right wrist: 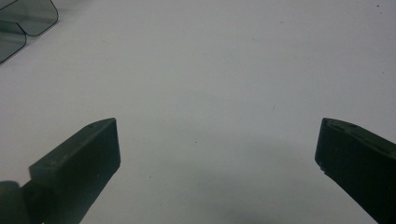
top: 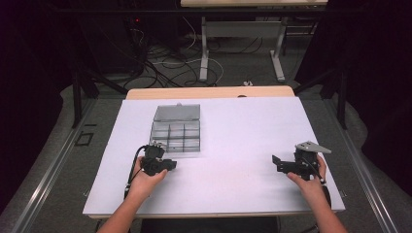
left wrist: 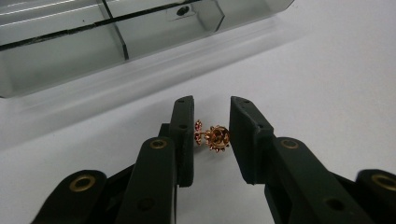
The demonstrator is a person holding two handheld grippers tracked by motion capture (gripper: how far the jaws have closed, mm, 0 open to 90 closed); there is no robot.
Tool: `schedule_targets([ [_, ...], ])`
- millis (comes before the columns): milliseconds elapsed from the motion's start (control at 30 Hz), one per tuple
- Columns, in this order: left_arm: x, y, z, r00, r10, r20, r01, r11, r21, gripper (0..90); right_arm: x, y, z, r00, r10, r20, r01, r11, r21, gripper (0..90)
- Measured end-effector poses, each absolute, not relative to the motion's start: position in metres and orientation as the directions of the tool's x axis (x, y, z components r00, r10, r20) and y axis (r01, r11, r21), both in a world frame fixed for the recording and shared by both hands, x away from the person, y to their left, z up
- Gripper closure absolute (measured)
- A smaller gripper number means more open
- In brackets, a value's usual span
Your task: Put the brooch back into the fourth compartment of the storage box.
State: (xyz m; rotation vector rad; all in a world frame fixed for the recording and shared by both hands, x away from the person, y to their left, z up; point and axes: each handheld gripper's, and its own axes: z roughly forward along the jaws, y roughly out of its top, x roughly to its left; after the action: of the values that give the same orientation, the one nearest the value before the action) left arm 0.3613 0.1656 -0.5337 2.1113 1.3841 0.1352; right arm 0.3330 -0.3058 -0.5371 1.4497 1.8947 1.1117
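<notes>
Your left gripper (left wrist: 211, 135) sits low on the white table (left wrist: 327, 84), jaws partly open around a small gold earring (left wrist: 212, 136), seemingly ready to pinch it; just beyond lies the clear compartment box (top: 176, 128); your right gripper (top: 286, 165) waits wide open, empty

Gold-and-red earring (left wrist: 213, 136), smoky grey box (top: 176, 128), black tongs (left wrist: 211, 140)

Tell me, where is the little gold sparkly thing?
In the left gripper view, the small gold earring sits between the left gripper jaws, over the white table cover, just in front of the clear compartment box.
</notes>
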Motion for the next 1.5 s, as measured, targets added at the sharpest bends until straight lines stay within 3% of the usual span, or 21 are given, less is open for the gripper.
schedule_targets([
  [1500,0.363,0.183,-0.501,0.429,0.875,-0.225,0.775,-0.228,0.59,72.0,0.333,-0.304,-0.538,-0.31,0.946,0.092,0.54,0.096,0.836,0.0],
])
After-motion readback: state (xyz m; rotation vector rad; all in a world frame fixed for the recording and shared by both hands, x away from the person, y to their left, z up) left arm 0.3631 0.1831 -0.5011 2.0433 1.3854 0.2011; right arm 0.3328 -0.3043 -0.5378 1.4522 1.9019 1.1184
